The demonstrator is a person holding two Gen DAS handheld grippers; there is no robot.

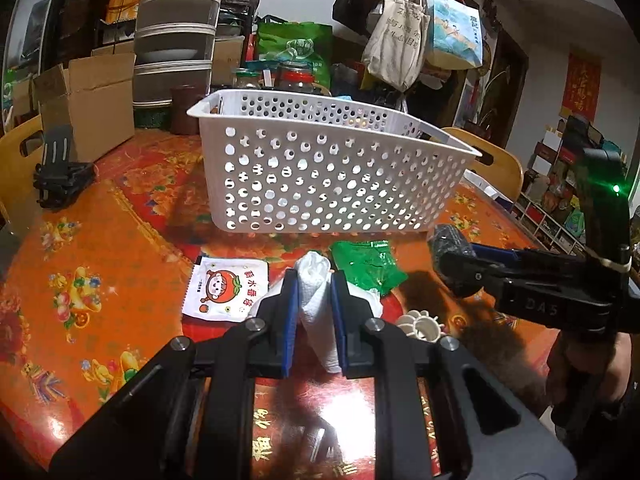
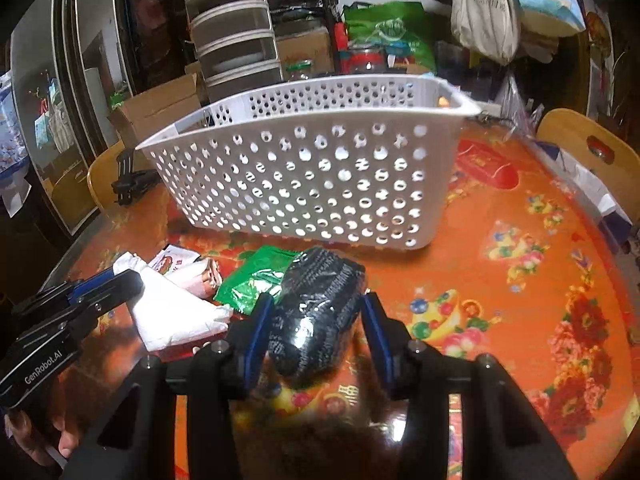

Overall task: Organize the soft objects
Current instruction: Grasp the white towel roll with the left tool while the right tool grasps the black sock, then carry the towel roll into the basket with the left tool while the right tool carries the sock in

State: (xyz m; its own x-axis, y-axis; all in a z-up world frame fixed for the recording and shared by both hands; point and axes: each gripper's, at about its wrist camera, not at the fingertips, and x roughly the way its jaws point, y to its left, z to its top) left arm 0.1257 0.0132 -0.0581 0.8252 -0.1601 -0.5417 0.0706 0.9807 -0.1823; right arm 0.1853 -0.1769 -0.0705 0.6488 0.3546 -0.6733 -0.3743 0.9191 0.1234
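My left gripper [image 1: 317, 285] is shut on a white tissue [image 1: 316, 312], which stands pinched between the blue pads just above the table. The tissue [image 2: 176, 314] shows in the right wrist view too, hanging from the left gripper [image 2: 124, 280]. My right gripper [image 2: 318, 308] is shut on a black knitted bundle in clear wrap [image 2: 316, 312]. In the left wrist view the bundle [image 1: 446, 238] sits at the right gripper's tip [image 1: 454, 254]. A white perforated basket [image 1: 320, 168] [image 2: 312, 176] stands just behind both. A green packet [image 1: 368, 264] and a cartoon-printed sachet [image 1: 226, 292] lie on the red tablecloth before it.
A small white plastic piece [image 1: 420, 322] lies near the tissue. A cardboard box [image 1: 88, 108] and a black holder [image 1: 60, 176] sit at the left. Jars [image 1: 296, 76] and bags crowd behind the basket. A wooden chair back [image 1: 492, 160] rises at the table's right edge.
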